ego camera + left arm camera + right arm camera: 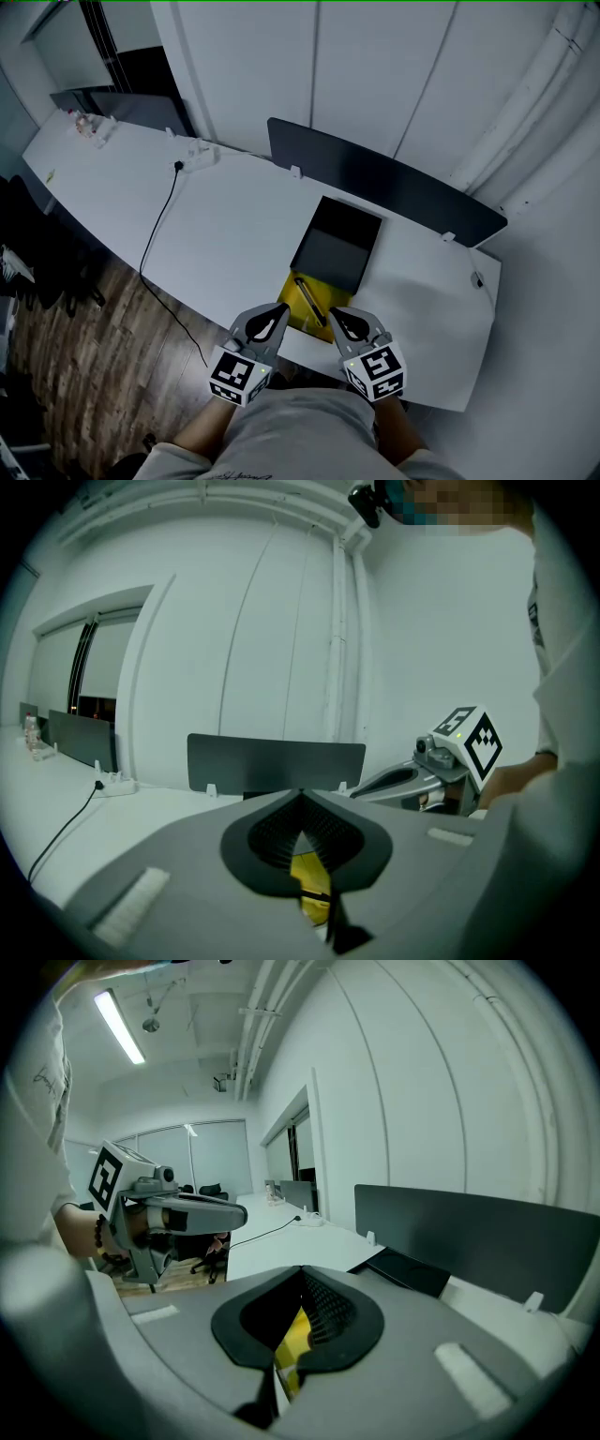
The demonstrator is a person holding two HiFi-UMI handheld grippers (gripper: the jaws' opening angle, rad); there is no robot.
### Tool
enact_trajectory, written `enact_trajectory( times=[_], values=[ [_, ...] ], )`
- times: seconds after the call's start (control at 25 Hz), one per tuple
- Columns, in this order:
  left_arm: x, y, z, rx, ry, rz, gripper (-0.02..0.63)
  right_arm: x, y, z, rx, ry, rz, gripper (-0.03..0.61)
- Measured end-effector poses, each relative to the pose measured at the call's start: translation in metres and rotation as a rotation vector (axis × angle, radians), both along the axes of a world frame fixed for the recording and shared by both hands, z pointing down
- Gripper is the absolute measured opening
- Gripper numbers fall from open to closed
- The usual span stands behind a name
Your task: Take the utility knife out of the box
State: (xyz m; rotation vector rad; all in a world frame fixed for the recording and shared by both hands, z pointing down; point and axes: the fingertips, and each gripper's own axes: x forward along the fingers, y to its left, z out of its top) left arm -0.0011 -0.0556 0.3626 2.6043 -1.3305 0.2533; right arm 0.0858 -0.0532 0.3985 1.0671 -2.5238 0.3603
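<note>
1. The left gripper [279,309] and right gripper [334,314] are hovering side by side over the near edge of the white tabletop [234,234].
2. Both are keeping their jaws pressed together, gripping nothing.
3. The slim dark utility knife [308,299] is lying inside the open yellow box [328,292], between the two gripper tips, with a black lid [337,244] sitting at the box's far edge.

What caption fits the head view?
Left tongs and right tongs, both shut, hover by the open box holding the knife.
</note>
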Motion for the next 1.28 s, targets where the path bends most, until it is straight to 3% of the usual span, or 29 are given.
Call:
enact_trajectory(
  times=[0.52,0.92,1.28],
  values=[
    [-0.015,-0.032,0.014,-0.049,-0.014,0.084,0.000,-0.016,-0.023,0.012,-0.047,0.035,0.048,0.015],
    [-0.020,-0.045,0.040,-0.119,-0.027,0.155,0.000,-0.021,-0.034,0.039,-0.108,0.078,0.086,0.015],
    [-0.021,-0.055,0.061,-0.133,-0.033,0.184,0.000,-0.018,-0.040,0.071,-0.163,0.128,0.104,0.015]
  ],
)
